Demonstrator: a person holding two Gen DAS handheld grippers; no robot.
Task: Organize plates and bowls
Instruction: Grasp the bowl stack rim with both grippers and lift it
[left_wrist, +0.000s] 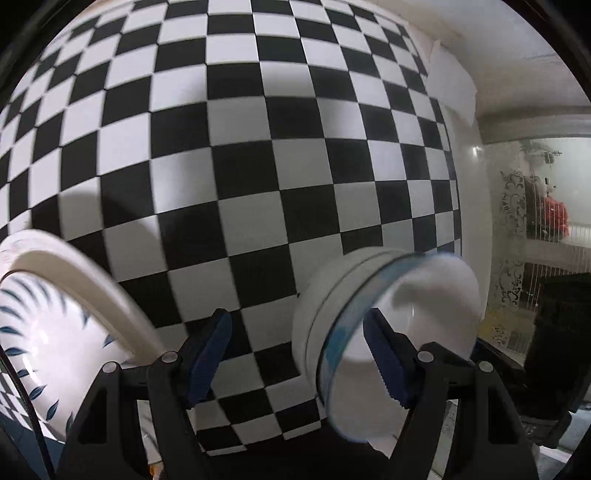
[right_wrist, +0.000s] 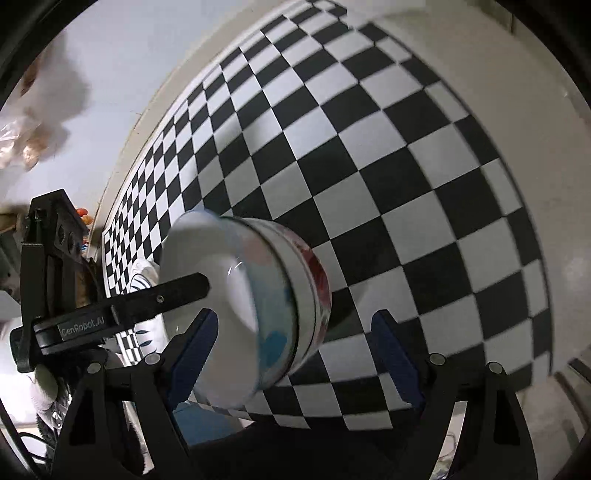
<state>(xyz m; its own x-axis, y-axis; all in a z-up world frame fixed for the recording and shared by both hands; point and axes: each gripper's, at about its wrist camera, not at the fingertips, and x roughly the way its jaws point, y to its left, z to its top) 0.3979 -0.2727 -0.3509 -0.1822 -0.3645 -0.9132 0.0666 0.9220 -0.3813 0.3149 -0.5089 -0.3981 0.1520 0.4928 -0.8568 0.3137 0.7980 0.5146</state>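
Observation:
A stack of white bowls, the inner one with a blue rim band, sits on the checkered tablecloth. My left gripper is open, its right finger inside the bowl's mouth and its left finger over the cloth. A white plate with blue leaf marks lies at the lower left. In the right wrist view the bowl stack has red marks on the outer bowl. My right gripper is open around it, and the left gripper's finger reaches into the bowl.
The checkered cloth covers a white table, whose bare edge shows at the right. The leaf-marked plate lies beyond the bowls. Shelves and a dark box stand past the table's right edge.

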